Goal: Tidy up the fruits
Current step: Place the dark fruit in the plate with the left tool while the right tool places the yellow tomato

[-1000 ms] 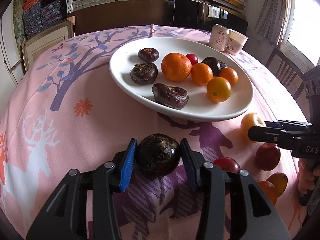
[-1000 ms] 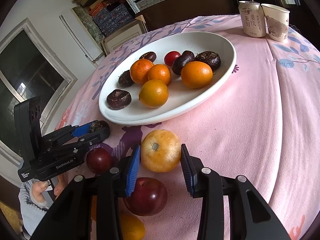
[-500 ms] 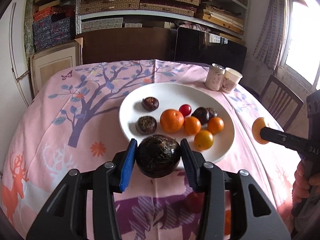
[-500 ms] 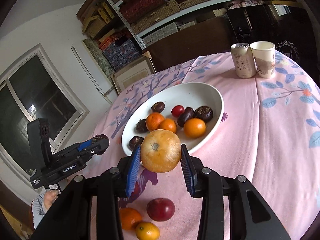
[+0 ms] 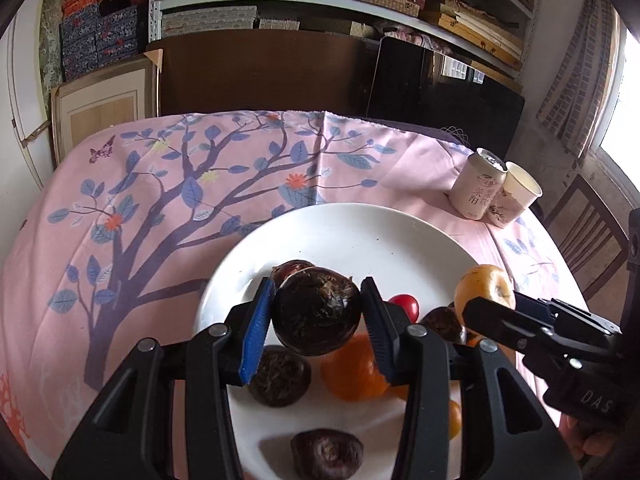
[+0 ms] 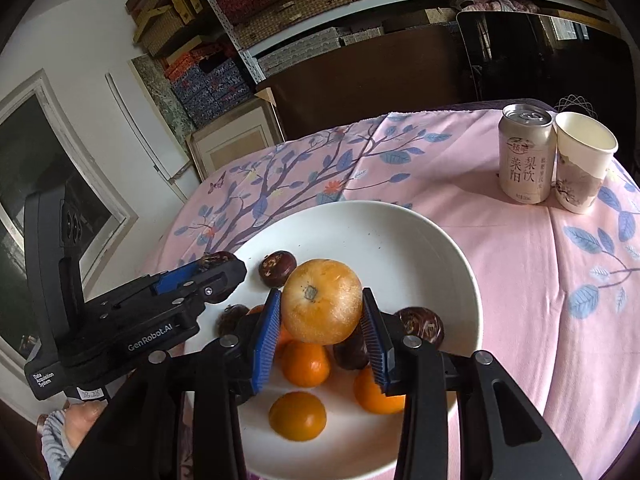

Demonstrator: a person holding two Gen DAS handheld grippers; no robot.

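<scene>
white plate (image 5: pixel 420 240) on pink tablecloth (image 5: pixel 120 240), left gripper (image 5: pixel 316 320) clamped on a dark brown fruit (image 5: pixel 316 316) above it, right gripper (image 6: pixel 320 320) gripping a yellow-orange fruit (image 6: pixel 322 306) — can (image 6: pixel 526 156) and paper cup (image 6: pixel 582 164) far right

A pale drink can (image 6: pixel 527 155) is standing touching a white paper cup (image 6: pixel 582 168) on the pink tree-printed tablecloth (image 5: pixel 168 200).

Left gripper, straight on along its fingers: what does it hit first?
Likely the white plate: the left gripper, shut on a dark water chestnut, points down over it. Another chestnut lies just beyond the fingertips and might come first; depth is unclear.
</scene>
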